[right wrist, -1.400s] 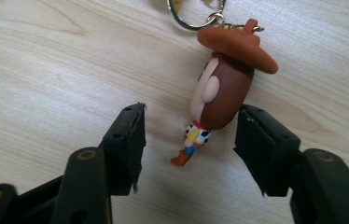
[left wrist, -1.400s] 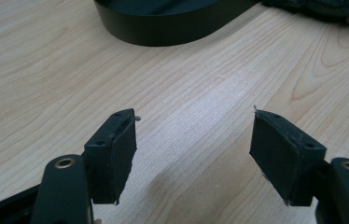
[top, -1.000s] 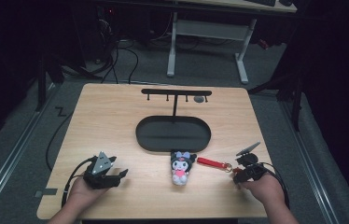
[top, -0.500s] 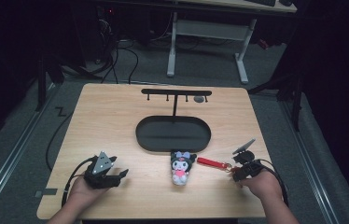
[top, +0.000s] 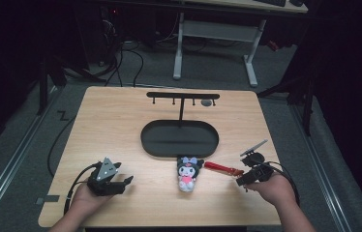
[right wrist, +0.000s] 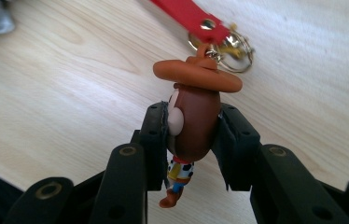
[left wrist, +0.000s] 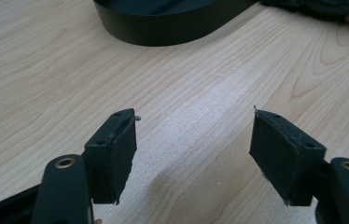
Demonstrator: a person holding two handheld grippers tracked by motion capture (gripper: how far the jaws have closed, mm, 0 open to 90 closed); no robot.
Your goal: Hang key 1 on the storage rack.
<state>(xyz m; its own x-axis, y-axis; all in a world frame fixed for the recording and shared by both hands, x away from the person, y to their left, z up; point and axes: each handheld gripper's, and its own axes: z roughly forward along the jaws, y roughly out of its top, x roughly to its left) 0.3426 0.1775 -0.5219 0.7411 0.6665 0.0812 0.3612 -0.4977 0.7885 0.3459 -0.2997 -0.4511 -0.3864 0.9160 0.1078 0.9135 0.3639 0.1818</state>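
A small cowboy figure (right wrist: 195, 119) with a brown hat hangs on a key ring (right wrist: 236, 52) joined to a red strap (top: 220, 168). My right gripper (right wrist: 193, 128) is shut on the figure's head; its jaws have just been closing onto it. In the high view the right gripper (top: 242, 178) sits at the table's front right, the strap trailing left toward a black-and-white plush toy (top: 187, 173). At the front left my left gripper (top: 123, 182) rests low over the wood, open, with nothing between its pads (left wrist: 112, 154).
A black hook stand (top: 181, 96) rises from an oval black base tray (top: 146, 141) mid-table, just behind the plush. The tray's wall (left wrist: 163, 30) lies ahead of the left gripper. Bare wood surrounds both hands. Desk legs and cables stand beyond the far edge.
The right gripper has closed on the cowboy figure and lifted a little, raising the strap's ring end. The left hand has stayed put.
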